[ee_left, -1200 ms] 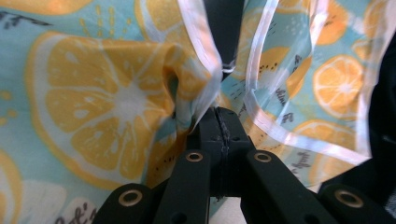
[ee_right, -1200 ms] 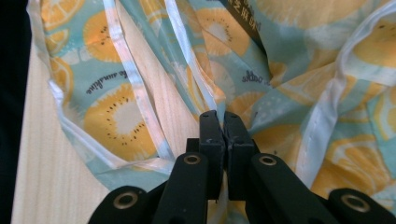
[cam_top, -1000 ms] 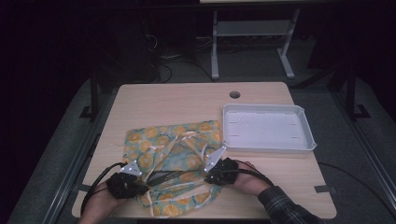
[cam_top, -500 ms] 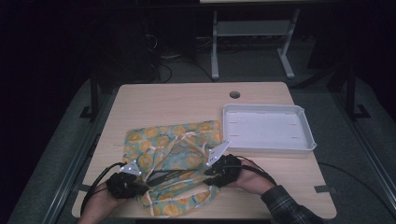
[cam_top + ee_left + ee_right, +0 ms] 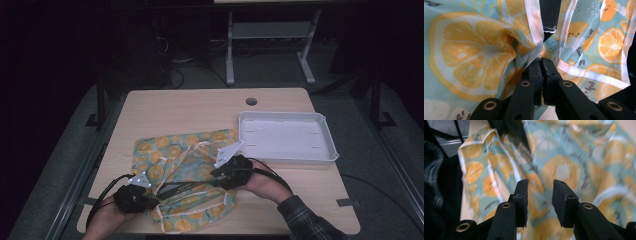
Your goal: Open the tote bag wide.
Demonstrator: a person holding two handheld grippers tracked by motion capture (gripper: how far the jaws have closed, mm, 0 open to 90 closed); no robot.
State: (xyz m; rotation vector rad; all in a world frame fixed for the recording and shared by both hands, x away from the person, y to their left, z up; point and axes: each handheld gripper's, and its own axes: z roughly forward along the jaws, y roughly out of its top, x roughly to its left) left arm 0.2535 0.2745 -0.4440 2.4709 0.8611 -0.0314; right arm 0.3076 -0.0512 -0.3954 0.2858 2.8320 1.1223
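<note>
Lemon-print cloth (image 5: 182, 172) lies rumpled on counter (image 5: 200, 107), near edge, beside white tray (image 5: 287, 136); left tool (image 5: 541, 63) clamped on hem; right tool (image 5: 540, 195) jaws just parted, nothing between; spreading or folding barely begun

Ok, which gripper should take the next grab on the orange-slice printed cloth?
Right. The right gripper hangs open over the orange-slice printed cloth with nothing between its jaws, which have just been moving. The left gripper is shut on a white-edged fold, anchoring it.
</note>
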